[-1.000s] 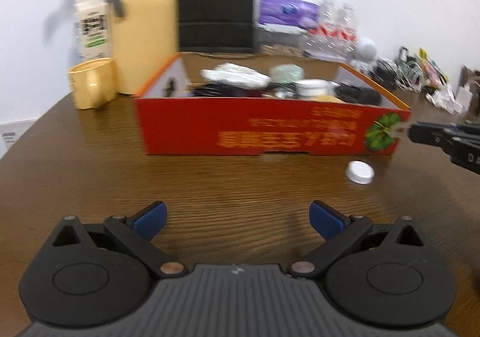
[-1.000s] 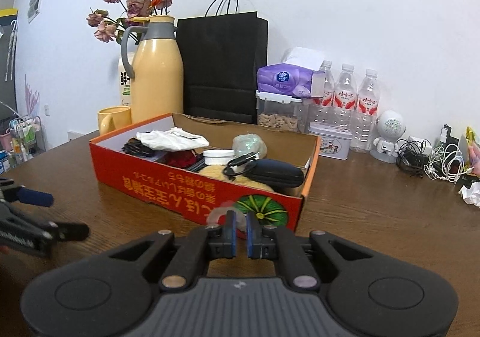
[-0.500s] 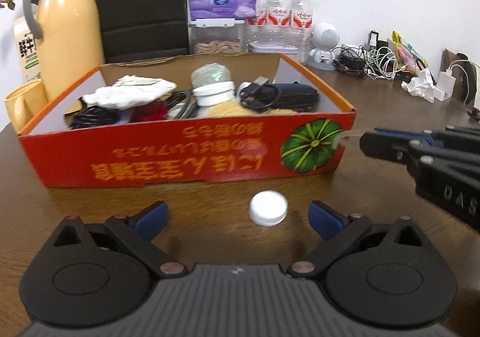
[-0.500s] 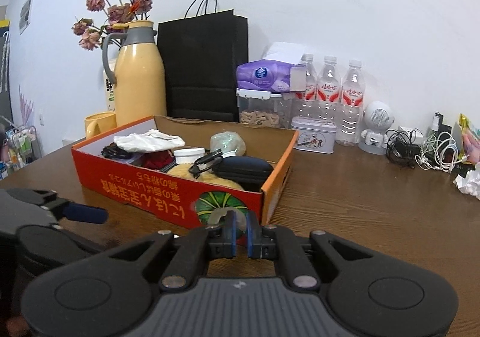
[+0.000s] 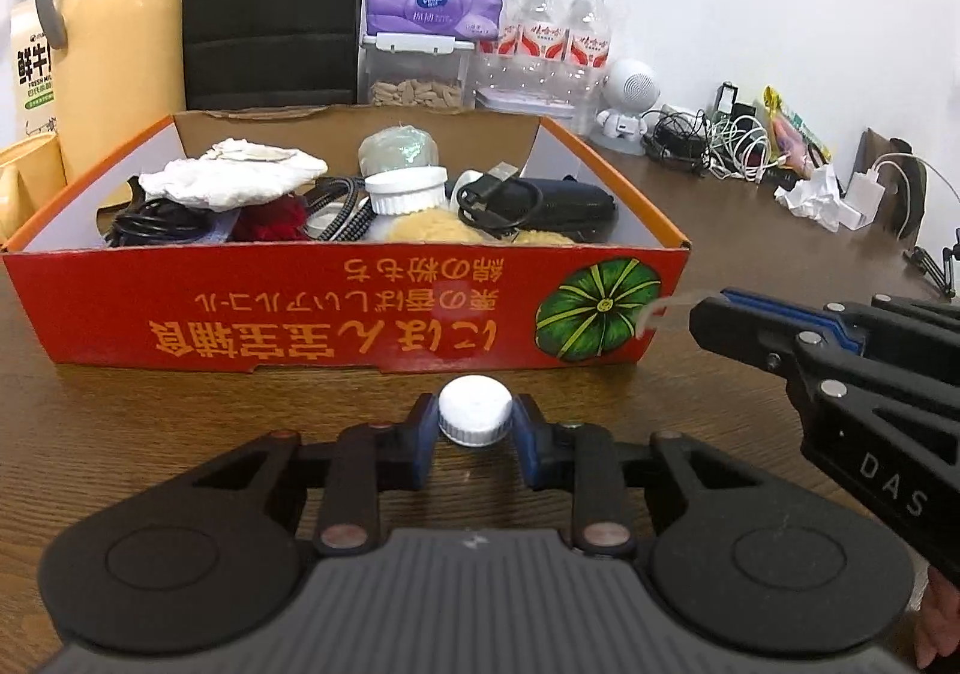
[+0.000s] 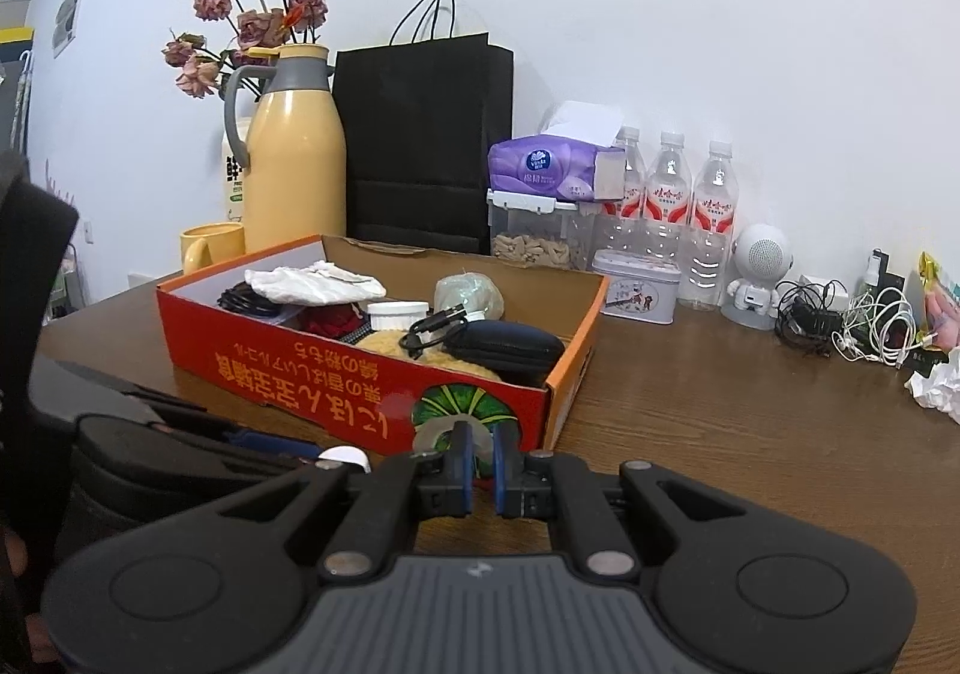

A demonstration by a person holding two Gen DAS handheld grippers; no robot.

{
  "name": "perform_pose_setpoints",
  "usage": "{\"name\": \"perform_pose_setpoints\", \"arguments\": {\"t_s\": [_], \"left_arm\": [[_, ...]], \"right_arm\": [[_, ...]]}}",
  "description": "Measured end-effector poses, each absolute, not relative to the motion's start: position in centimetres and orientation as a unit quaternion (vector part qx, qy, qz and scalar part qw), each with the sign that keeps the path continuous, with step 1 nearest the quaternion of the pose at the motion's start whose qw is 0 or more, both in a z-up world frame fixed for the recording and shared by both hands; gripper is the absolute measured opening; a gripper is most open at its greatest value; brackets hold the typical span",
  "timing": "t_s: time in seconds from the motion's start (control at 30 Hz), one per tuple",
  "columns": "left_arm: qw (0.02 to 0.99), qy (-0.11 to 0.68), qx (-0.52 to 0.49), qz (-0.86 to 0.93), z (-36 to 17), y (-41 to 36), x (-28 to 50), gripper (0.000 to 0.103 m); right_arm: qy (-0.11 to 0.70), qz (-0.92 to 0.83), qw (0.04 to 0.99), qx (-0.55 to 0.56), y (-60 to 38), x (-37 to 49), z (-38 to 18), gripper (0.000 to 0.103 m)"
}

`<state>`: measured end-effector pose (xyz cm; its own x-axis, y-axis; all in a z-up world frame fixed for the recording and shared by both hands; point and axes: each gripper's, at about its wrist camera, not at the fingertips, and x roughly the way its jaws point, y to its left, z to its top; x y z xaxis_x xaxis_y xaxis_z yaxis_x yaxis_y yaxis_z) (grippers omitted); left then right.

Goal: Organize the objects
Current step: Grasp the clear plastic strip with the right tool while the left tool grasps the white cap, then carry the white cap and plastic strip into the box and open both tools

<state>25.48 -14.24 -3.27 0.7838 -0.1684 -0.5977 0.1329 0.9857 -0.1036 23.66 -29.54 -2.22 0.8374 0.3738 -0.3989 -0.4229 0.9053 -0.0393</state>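
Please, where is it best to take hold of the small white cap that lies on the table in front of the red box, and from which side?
Grip the white cap across its ribbed side wall, coming in low from the table edge, away from the red box. It lies flat and round, so any opposite pair of sides serves. The left hand-held gripper has just been closing and its pads now press on those sides.

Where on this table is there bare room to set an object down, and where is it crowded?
Free: the bare wood right of the red box, up to the tin and cables. The strip before the box holds the white cap and both grippers. Crowded: inside the box and along the wall.
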Motion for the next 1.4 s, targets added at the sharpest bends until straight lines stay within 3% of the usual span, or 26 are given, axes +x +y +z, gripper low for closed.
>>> {"name": "perform_pose_setpoints", "arguments": {"t_s": [0.63, 1.03, 1.4], "left_arm": [[0.972, 0.225, -0.047, -0.053, 1.6, -9.4, 22.0, 0.027], [0.988, 0.146, -0.048, -0.016, 6.3, -6.9, 25.5, 0.027], [0.980, 0.188, -0.070, 0.017, 4.1, -4.5, 31.2, 0.027]], "right_arm": [[0.144, 0.212, 0.964, -0.070, -28.8, 22.0, -0.6, 0.006], [0.095, 0.199, 0.973, -0.068, -24.2, 25.6, 4.1, 0.006], [0.142, 0.142, 0.979, -0.029, -21.5, 32.7, 1.2, 0.006]]}}
